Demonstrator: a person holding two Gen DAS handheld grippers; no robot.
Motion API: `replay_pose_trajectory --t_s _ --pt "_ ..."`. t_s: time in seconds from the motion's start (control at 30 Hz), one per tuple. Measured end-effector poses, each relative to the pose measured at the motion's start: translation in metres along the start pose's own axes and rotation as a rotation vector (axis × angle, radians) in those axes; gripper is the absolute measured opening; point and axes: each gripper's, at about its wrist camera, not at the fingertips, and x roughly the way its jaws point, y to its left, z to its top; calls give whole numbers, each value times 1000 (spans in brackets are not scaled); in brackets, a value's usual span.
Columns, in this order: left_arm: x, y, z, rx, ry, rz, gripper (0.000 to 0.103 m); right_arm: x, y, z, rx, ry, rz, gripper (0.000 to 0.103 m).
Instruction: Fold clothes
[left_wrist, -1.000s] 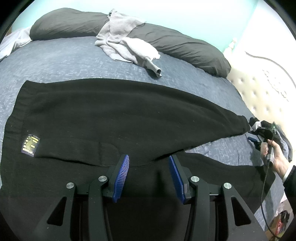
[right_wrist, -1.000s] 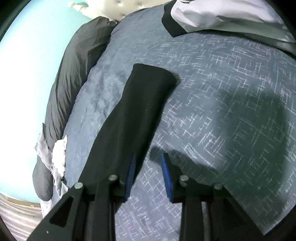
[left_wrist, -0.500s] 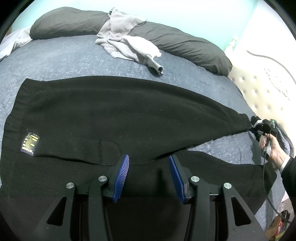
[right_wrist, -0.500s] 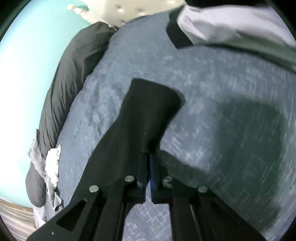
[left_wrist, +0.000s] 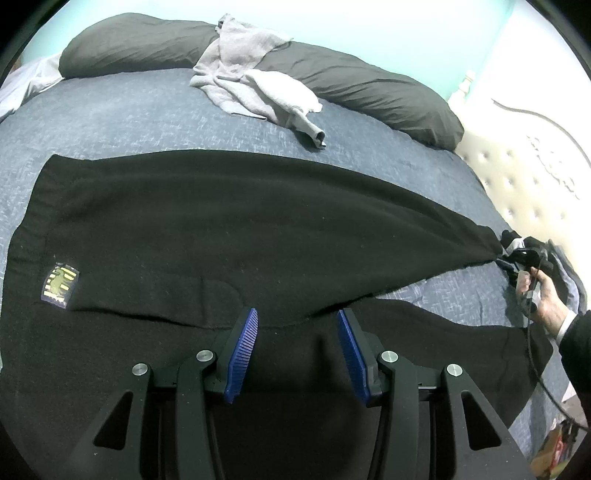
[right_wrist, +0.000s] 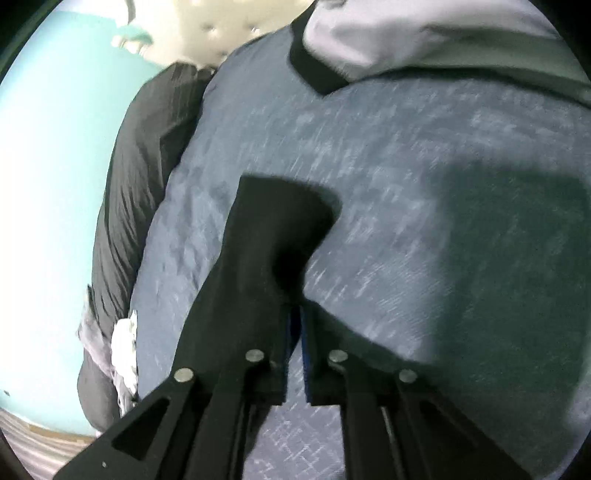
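**Far trouser leg pinched at its hem; near hand waits over the crotch**

Left wrist view: the black trousers (left_wrist: 258, 229) lie flat on the bed (left_wrist: 147, 122), long axis running left to right, waistband at left and leg ends at right. The left gripper (left_wrist: 297, 314) hangs released over the near leg, pads apart with nothing between them, as it did a second ago. The right gripper (left_wrist: 517, 258), in a hand (left_wrist: 543, 295), meets the far leg's hem, so it is the nearer one for any fold towards the waistband.

Right wrist view: the right gripper (right_wrist: 295, 306) has the trousers (right_wrist: 273, 229) at its tips, the leg stretching straight ahead. A second ago its jaws stood apart beside the leg. They then clamped and are now opening a slit, cloth apparently between them.
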Motion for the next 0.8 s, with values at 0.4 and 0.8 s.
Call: replay_pose_trajectory --t_s 0.4,0.8 --pt "5 -3 -2 17 10 10 49 -3 11 28 -68 -76 -51 35" --pt "6 -5 -5 26 14 13 49 -8 27 45 -175 -135 -156 3"
